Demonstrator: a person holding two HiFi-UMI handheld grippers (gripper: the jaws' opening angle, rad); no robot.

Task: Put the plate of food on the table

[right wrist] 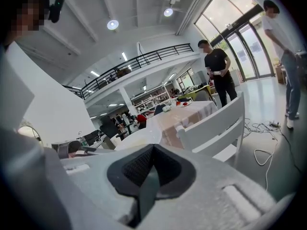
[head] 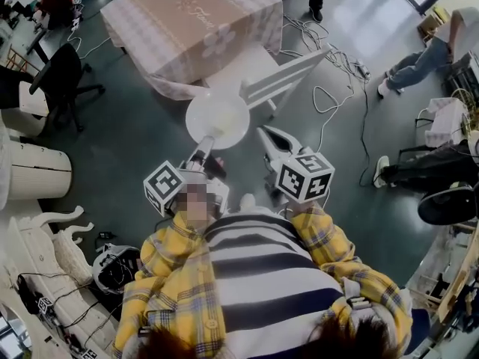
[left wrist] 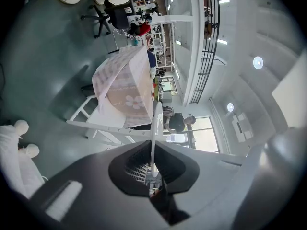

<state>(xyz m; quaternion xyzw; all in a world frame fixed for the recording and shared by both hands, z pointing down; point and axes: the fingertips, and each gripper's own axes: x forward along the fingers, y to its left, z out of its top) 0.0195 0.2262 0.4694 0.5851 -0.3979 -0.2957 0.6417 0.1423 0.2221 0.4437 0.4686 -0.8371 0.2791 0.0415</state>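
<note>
We advise a level carry: left gripper (head: 206, 145) clamps the plate (head: 217, 120) rim, right gripper (head: 265, 132) closed, empty.

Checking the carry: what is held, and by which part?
Left gripper pinches the round white plate by its near rim; right gripper holds nothing.

The left hand-held gripper (head: 204, 149) reaches forward past its marker cube (head: 163, 188), with its jaws pinched on the rim of the plate (head: 217, 120). The right hand-held gripper (head: 268, 133) points forward beside it, a little apart. Its jaws are pressed together with nothing between them. Both arms, in yellow plaid sleeves (head: 323, 234), are bent at the elbows before the chest.
</note>
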